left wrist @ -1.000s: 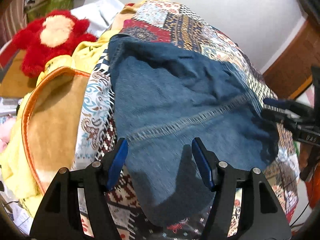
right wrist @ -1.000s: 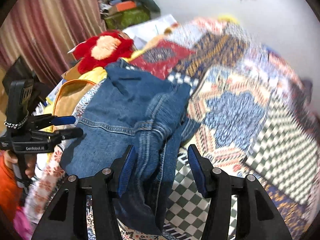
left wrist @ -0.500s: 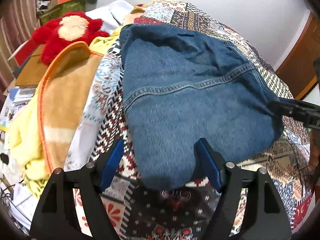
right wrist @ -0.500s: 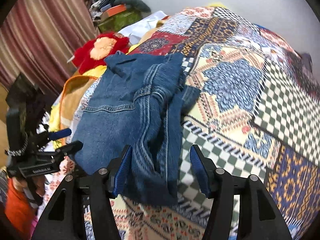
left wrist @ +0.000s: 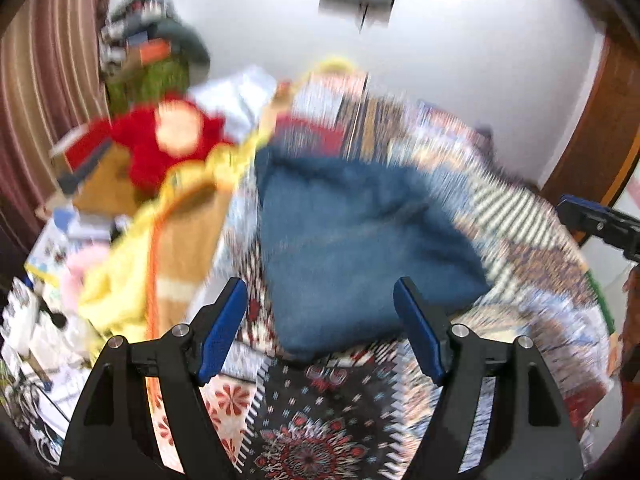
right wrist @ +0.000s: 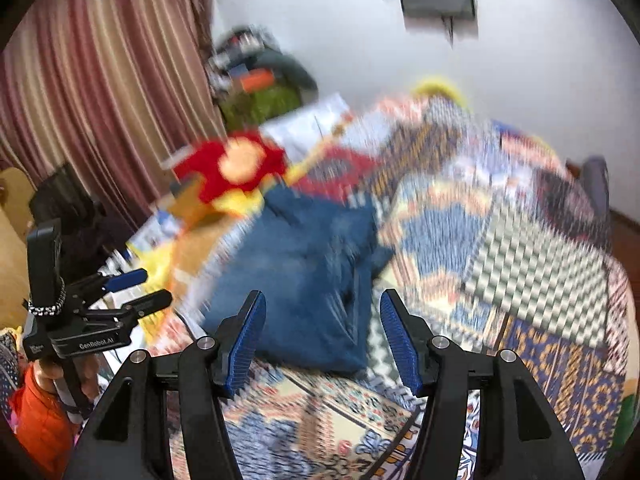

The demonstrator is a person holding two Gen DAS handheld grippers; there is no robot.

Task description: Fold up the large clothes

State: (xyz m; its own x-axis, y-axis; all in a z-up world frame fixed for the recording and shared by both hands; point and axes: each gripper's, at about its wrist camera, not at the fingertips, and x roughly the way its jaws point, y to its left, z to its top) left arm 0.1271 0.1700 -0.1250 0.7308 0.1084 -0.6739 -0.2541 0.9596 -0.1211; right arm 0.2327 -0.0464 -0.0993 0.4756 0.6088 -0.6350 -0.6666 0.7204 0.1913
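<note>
The left claw (left wrist: 318, 320) stands released, its blue pads (left wrist: 222, 328) spread with nothing pressed between them; its jaws have just been opening, and only air lies in the gap. It hovers above the near edge of the denim garment (left wrist: 352, 248), not touching it. The right claw (right wrist: 322, 336) is likewise released, jaws apart and bare (they too have just widened a little), poised over the same near edge.

The denim garment (right wrist: 304, 280) lies folded in a rough bundle on the patchwork bedspread (right wrist: 500, 248), which covers the bed. Beside the garment, on the left claw's side, lie a tan blanket with orange trim (left wrist: 188, 240) and a yellow cloth (left wrist: 108, 292). Beyond those sits a red plush toy (left wrist: 160, 144) with a pale face. Both views are blurred, so finer detail cannot be told. A striped curtain (right wrist: 100, 100) hangs beyond the toy.
</note>
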